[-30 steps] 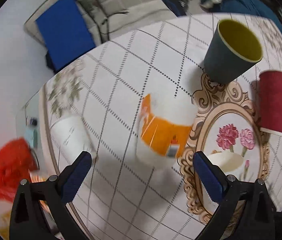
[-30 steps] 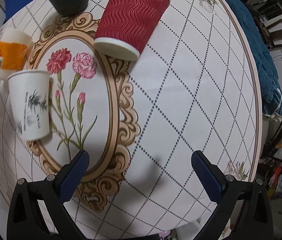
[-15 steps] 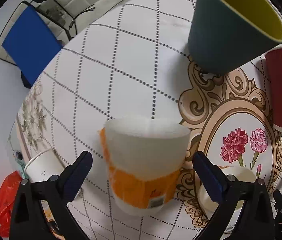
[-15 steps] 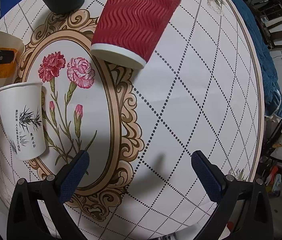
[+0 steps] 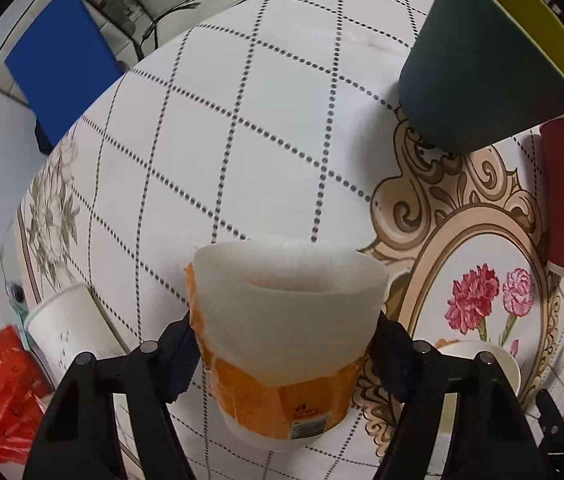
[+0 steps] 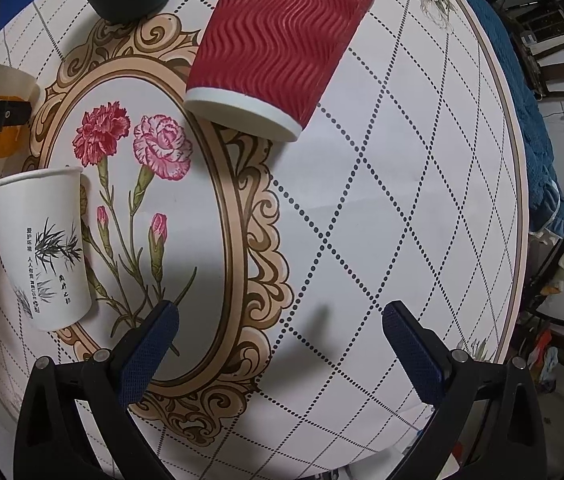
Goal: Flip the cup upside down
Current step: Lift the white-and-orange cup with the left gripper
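Left gripper: your fingers pinch the orange-and-white cup by its sides.
Cup: upright on the counter, mouth up.
Right gripper: your fingers are spread, holding nothing.

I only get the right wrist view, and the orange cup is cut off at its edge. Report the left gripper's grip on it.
Observer: The left gripper is shut on the orange cup, one finger on each side.
Operator: State which way its mouth faces.
Observer: Upward; the wide rim is on top, so it is not flipped yet.
Operator: List cups outside my view.
Observer: One white cup sits left of the left gripper, near the table edge.
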A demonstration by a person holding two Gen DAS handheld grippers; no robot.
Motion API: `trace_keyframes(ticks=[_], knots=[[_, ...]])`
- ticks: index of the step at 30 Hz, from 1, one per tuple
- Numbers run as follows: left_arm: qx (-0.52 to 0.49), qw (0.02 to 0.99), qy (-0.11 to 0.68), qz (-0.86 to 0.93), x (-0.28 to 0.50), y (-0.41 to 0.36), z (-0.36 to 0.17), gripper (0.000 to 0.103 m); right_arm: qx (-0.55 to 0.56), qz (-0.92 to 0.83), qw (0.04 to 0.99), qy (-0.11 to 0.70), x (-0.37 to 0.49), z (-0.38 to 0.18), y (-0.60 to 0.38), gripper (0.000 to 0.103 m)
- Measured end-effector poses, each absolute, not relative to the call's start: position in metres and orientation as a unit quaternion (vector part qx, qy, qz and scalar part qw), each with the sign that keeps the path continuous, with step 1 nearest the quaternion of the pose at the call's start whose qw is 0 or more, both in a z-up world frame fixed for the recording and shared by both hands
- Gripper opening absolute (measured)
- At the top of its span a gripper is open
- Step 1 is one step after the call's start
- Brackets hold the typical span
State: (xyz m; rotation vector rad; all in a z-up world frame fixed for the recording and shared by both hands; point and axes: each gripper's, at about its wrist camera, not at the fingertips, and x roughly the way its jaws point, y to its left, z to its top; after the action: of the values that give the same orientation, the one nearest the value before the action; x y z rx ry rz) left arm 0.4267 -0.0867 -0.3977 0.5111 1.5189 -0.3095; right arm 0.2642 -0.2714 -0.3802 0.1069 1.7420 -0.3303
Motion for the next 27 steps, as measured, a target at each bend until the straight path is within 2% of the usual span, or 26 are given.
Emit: trace_keyframes(ticks=[17,27], knots=[[0.128,0.674,0.723,-0.080,0.349,-0.002,-0.365,0.070,0.055,-0.104,0.647,0.754,0.217,-0.358,-0.269,0.103],[-0.004,0.648,0.761,-0.028,0.238,0.040,-0.361,0.070,0.029,-0.047,0.657,0.752,0.159,-0.342,-0.274,0.103]])
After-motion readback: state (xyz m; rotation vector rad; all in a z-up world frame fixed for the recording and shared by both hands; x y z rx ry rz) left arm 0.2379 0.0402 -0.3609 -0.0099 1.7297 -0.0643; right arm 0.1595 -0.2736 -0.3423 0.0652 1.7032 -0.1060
